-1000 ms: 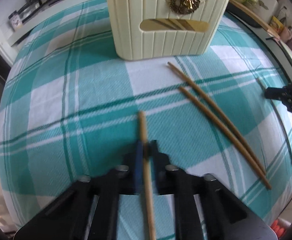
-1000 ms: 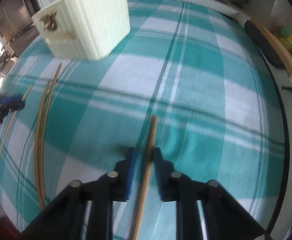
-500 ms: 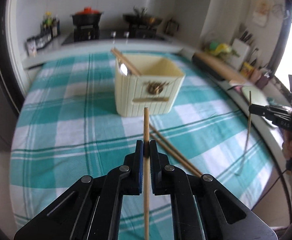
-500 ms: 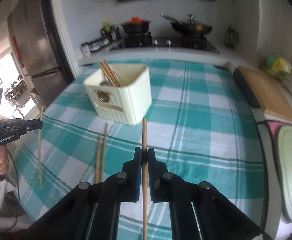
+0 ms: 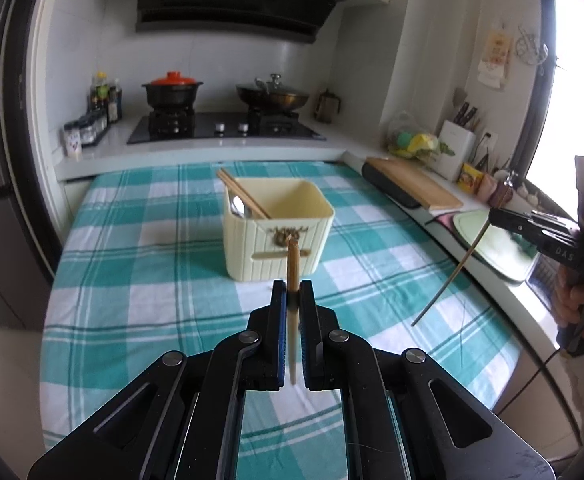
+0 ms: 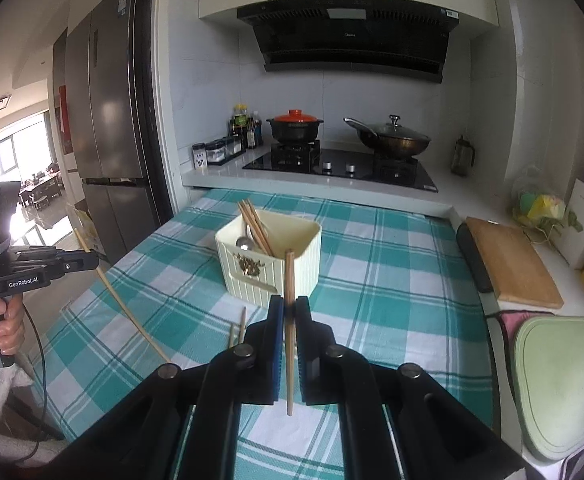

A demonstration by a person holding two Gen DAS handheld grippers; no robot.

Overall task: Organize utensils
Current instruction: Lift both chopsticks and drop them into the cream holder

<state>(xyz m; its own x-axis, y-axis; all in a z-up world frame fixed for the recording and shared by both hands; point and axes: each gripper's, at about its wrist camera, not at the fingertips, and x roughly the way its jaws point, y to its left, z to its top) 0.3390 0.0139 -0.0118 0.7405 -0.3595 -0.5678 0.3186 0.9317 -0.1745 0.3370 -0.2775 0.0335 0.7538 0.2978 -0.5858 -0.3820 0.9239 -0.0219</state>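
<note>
A cream utensil holder (image 5: 278, 232) (image 6: 270, 258) stands on the teal checked tablecloth, with chopsticks (image 5: 242, 194) (image 6: 256, 226) and a spoon (image 6: 246, 243) inside. My left gripper (image 5: 292, 292) is shut on a wooden chopstick (image 5: 293, 268), held upright above the table in front of the holder. My right gripper (image 6: 289, 310) is shut on another chopstick (image 6: 289, 320), also raised. Each gripper shows in the other's view: the right one (image 5: 492, 216) with its chopstick (image 5: 448, 276), the left one (image 6: 92, 260) with its chopstick (image 6: 124, 304). Two more chopsticks (image 6: 238, 326) lie on the cloth.
A counter with a stove, a black pot (image 5: 172, 94) and a wok (image 5: 272, 98) runs behind the table. A wooden cutting board (image 6: 512, 264) and a green board (image 6: 560, 384) lie on the right counter. A fridge (image 6: 104, 120) stands left.
Both grippers have closed on a chopstick each, lifted them off the cloth and tilted up, so the views now face the holder and stove.
</note>
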